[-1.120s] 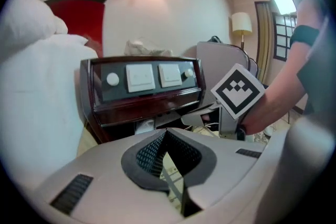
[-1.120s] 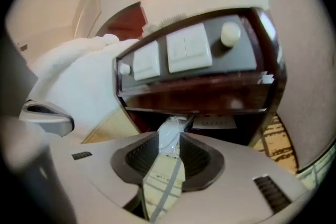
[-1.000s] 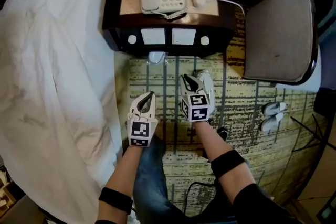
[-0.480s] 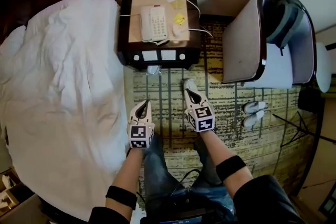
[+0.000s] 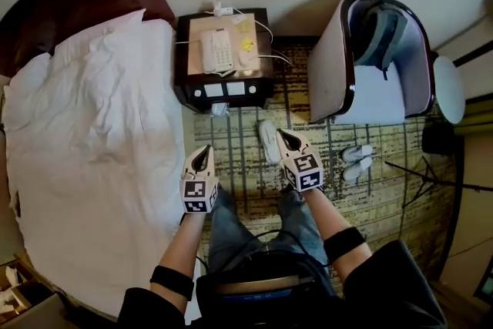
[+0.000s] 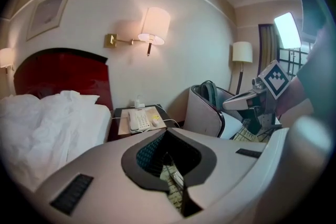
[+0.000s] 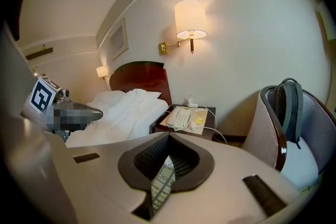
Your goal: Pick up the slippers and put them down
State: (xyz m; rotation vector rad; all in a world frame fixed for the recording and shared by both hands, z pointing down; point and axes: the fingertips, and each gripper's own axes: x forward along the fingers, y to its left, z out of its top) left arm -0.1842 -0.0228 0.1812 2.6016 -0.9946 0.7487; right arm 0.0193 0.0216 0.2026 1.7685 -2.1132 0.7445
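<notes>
**A:** What do we find nearest us?

**B:** Our two forearms reach out over our legs, each hand carrying tongs. The left tongs [image 5: 205, 149] are clenched tight with nothing between them. The right tongs [image 5: 282, 134] are clenched and empty as well.

**A:** Where are the slippers?

**B:** One white slipper [image 5: 269, 141] lies on the patterned carpet [image 5: 246, 166]. From our head view it shows just left of the right tongs, and neither pair of tongs holds it. A pair of slippers [image 5: 359, 153] lies further right on the carpet, near the foot of the armchair [image 5: 327, 73].

**A:** And beyond that?

**B:** A backpack [image 5: 381, 35] sits in the armchair. A dark bedside surface [image 5: 186, 50] carries a white telephone [image 5: 216, 54]. To its left is the bed [image 5: 92, 142] with rumpled white bedding. A lit wall lamp [image 6: 155, 23] hangs above.
</notes>
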